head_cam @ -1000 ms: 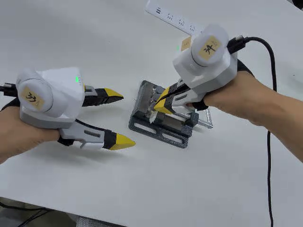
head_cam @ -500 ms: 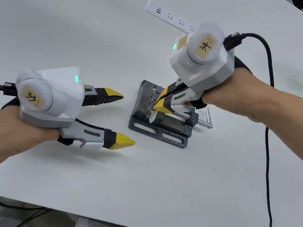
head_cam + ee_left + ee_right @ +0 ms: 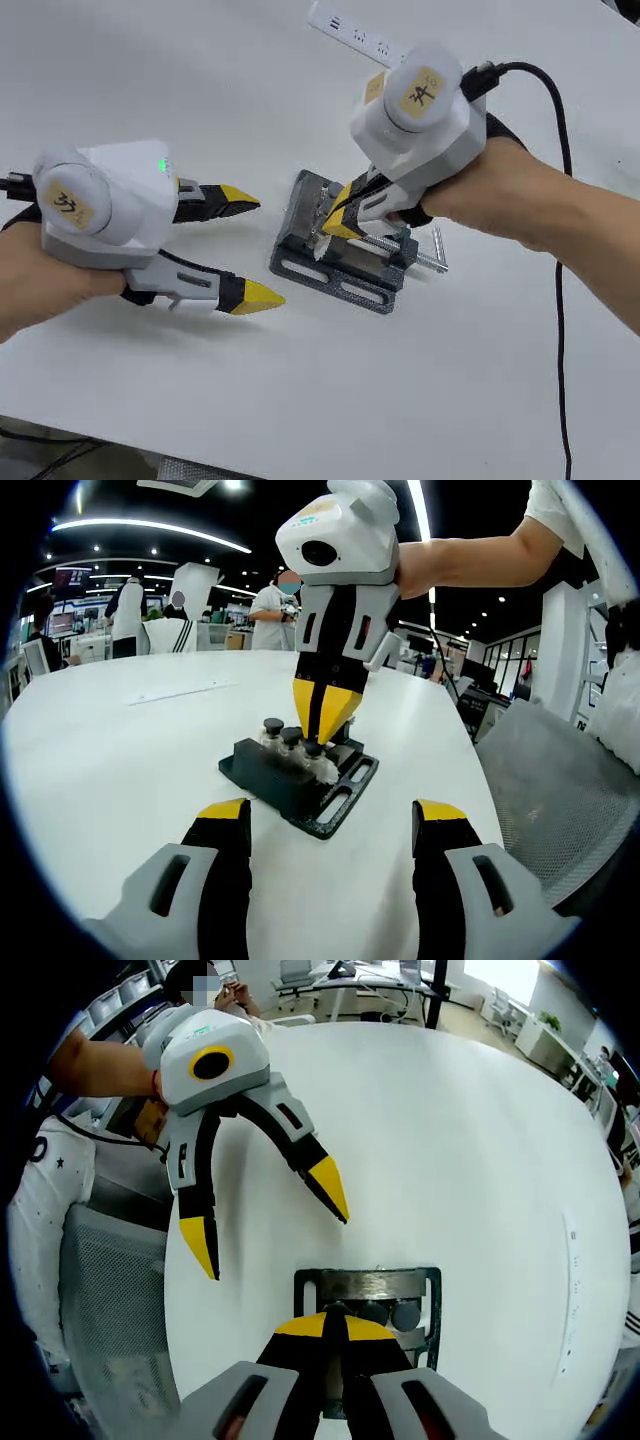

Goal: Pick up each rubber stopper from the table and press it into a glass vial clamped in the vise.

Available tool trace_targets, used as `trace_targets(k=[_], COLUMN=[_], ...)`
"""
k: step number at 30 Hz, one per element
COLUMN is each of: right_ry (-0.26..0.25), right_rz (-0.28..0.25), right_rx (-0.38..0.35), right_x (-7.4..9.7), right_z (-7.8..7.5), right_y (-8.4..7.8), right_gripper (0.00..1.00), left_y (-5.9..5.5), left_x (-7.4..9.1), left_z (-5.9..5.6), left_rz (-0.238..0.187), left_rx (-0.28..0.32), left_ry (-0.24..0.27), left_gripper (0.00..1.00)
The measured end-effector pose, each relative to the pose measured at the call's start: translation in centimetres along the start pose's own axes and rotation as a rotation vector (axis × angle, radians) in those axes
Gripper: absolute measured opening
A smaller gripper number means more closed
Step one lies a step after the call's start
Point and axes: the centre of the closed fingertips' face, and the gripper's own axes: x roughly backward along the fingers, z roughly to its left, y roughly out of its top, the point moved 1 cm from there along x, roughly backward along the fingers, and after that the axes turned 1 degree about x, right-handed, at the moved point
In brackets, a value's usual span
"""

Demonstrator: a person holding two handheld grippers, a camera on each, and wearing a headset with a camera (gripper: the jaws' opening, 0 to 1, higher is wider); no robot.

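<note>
Over the last second the right gripper (image 3: 340, 224) has leaned its body a little to the left in the head view, while its tips have kept their place over the vise (image 3: 335, 265). The left gripper (image 3: 253, 247) has stayed where it was.

Three glass vials (image 3: 322, 771) stand in a row in the vise, seen from the left gripper view, and each carries a dark rubber stopper (image 3: 272, 725) on its mouth. The vise is dark grey with slotted feet. It sits flat on the white counter (image 3: 150, 90), with its screw handle pointing toward the person's right arm. From above, in the right gripper view, one round stopper top shows just right of the yellow tips, against the metal jaw of the vise (image 3: 365, 1285).

The right gripper (image 3: 322, 715) points steeply down with its jaws drawn together. Its yellow tips meet in a single wedge that touches the top of the vial at the near end of the row. Whether anything is pinched between them cannot be told.

The left gripper (image 3: 270, 1222) is held low over the counter to the left of the vise, apart from it. Its jaws are spread wide with nothing between them, and the tips point toward the vise.

Beyond the vise a white power strip (image 3: 352, 38) lies on the counter. A black cable (image 3: 560, 210) runs from the right gripper along the person's forearm.
</note>
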Motion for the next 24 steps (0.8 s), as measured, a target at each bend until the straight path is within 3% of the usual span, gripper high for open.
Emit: trace_targets(k=[24], right_ry=[0.019], right_rz=[0.032], right_rx=[0.006], right_x=[-0.22], right_z=[-0.33], right_y=[0.10], right_gripper=[0.00], left_y=[0.20], left_x=[0.13], left_z=[-0.20], left_rz=[-0.001], left_rx=[-0.008], left_ry=[-0.001], left_gripper=[0.64])
